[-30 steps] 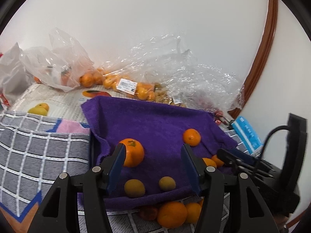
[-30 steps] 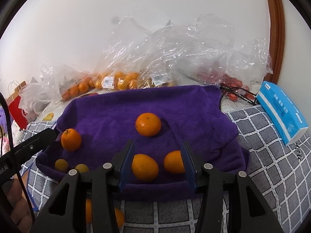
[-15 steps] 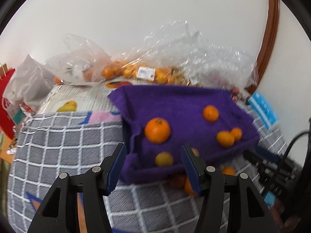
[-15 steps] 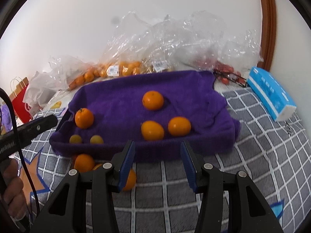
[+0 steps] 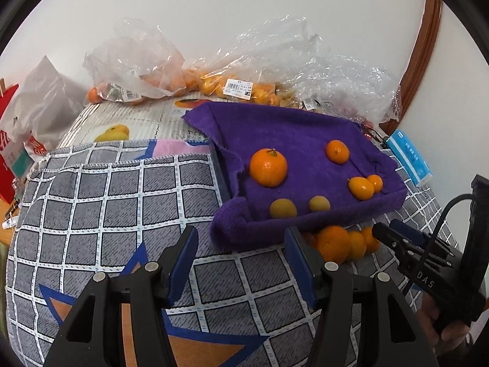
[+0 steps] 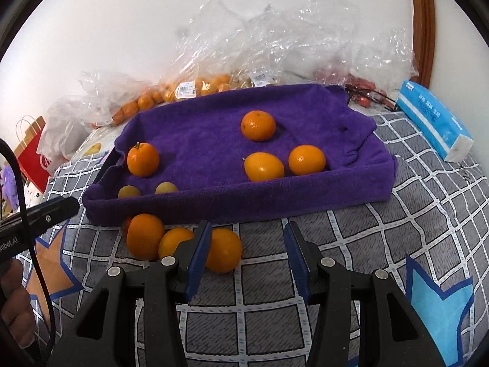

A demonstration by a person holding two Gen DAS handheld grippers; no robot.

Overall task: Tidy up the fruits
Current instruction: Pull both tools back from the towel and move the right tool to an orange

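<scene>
Both tongs, left (image 5: 241, 257) and right (image 6: 248, 252), stand spread and empty. My loose oranges (image 6: 183, 243) lie beside the purple tray (image 6: 232, 205) on the checked cloth (image 6: 351, 238). They look round, firm, likely to roll; I'd pinch across the middle, gently.

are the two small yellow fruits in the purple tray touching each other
Apart. In the left wrist view purple towel shows between the two small yellow fruits and; the right wrist view shows the same gap.
</scene>
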